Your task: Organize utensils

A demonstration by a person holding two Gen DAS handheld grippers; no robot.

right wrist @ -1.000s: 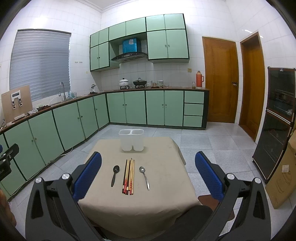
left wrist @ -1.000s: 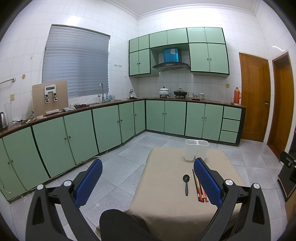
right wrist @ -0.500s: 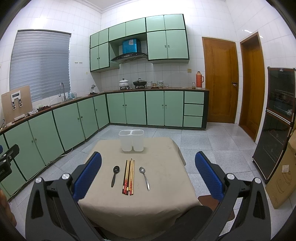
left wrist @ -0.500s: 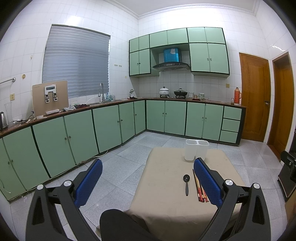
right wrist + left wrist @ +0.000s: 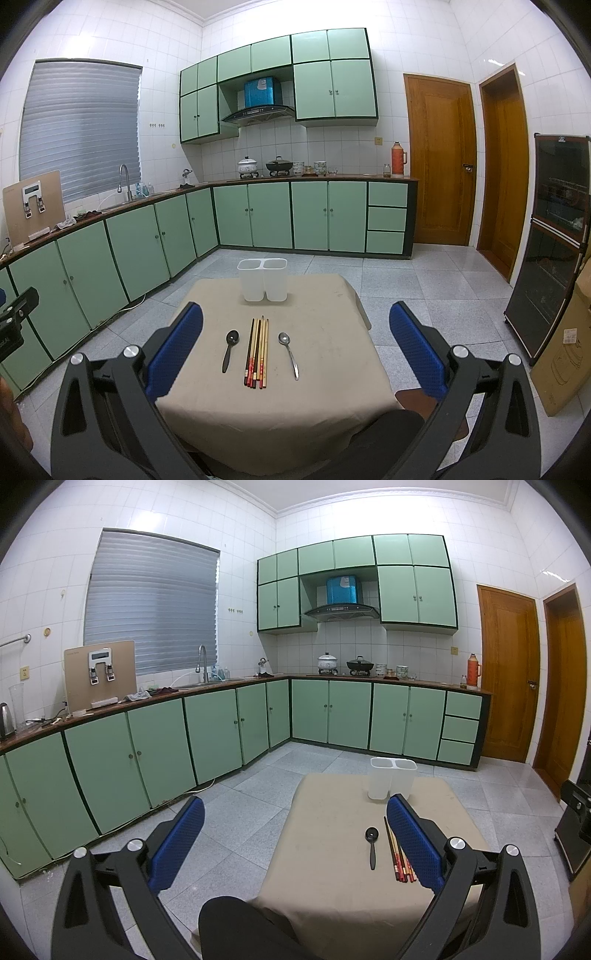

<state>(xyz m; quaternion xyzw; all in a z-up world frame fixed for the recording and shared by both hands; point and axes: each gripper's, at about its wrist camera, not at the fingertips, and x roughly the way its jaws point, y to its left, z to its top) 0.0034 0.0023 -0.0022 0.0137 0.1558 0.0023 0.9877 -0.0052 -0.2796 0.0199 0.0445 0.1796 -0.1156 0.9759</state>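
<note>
Right wrist: chopsticks [image 5: 257, 352] between spoons.

chopsticks [image 5: 397, 853] part-hidden by left finger | metal spoon hidden, left view

Right tool [image 5: 295, 341]: black frame, blue dimpled pads [image 5: 415, 349]. Left tool [image 5: 295, 843] same colours. Ahead of right tool: beige tabletop [image 5: 325, 332], white holder [image 5: 263, 279], black spoon [image 5: 229, 349] to left, silver spoon [image 5: 290, 353] to right, chopsticks [image 5: 256, 352] btwn in dark brown, red and tan. Cabinets [image 5: 310, 214] pale green w/ dark trim; floor [image 5: 424, 295] grey speckled; doors [image 5: 439, 158] orange-brown.
</note>
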